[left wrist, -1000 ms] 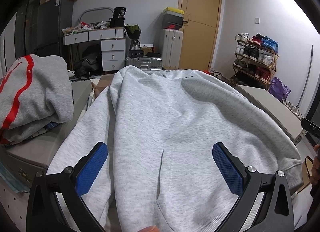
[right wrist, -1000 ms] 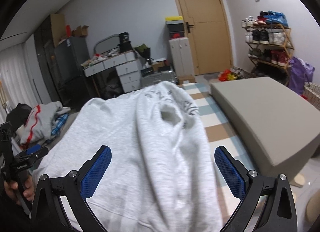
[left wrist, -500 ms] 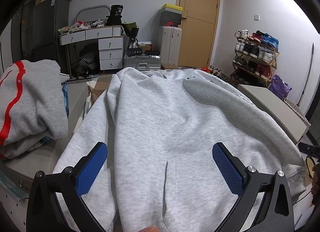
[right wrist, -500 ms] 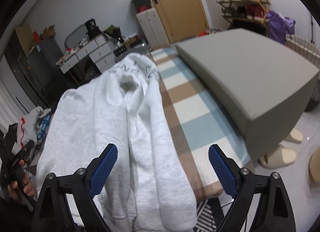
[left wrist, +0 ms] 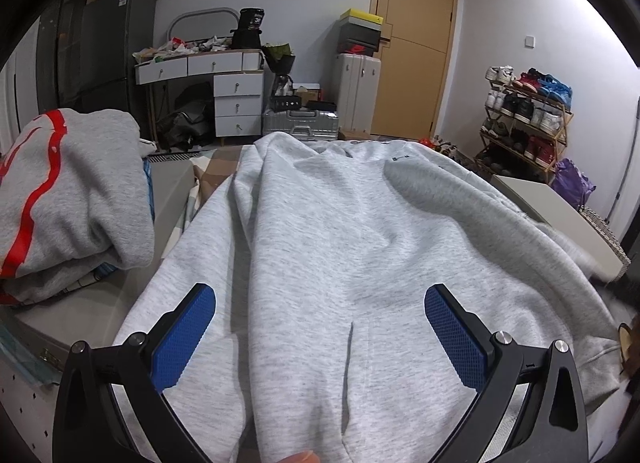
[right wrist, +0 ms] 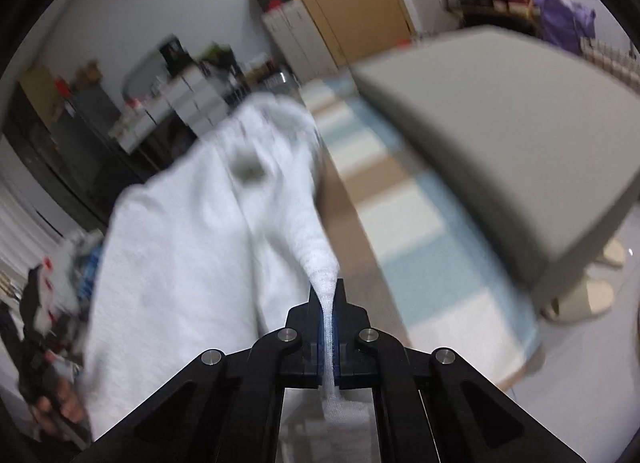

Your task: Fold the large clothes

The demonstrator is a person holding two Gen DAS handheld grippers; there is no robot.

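A large light grey hoodie (left wrist: 352, 247) lies spread front-up on the bed, hem and kangaroo pocket nearest me. My left gripper (left wrist: 320, 327) hovers open over the hem, its blue pads (left wrist: 184, 335) wide apart with cloth beneath them but not pinched. In the right wrist view the same hoodie (right wrist: 192, 239) appears blurred, and my right gripper (right wrist: 328, 311) is shut on a thin fold of its right-hand edge, the fabric drawn into a taut peak between the pads. At the left edge of that view a hand holds the other gripper's handle (right wrist: 48, 375).
A folded grey garment with a red stripe (left wrist: 60, 199) sits on a pile at the left. The checked bedcover (right wrist: 408, 231) lies beside the hoodie, with a grey cushion block (right wrist: 492, 135) to its right. Drawers (left wrist: 236, 103), suitcases, a door and a shoe rack (left wrist: 524, 119) stand behind.
My right gripper swung right toward the hoodie's edge, rolled, and closed on a fold of it. The left gripper stayed open and nearly still over the hem.
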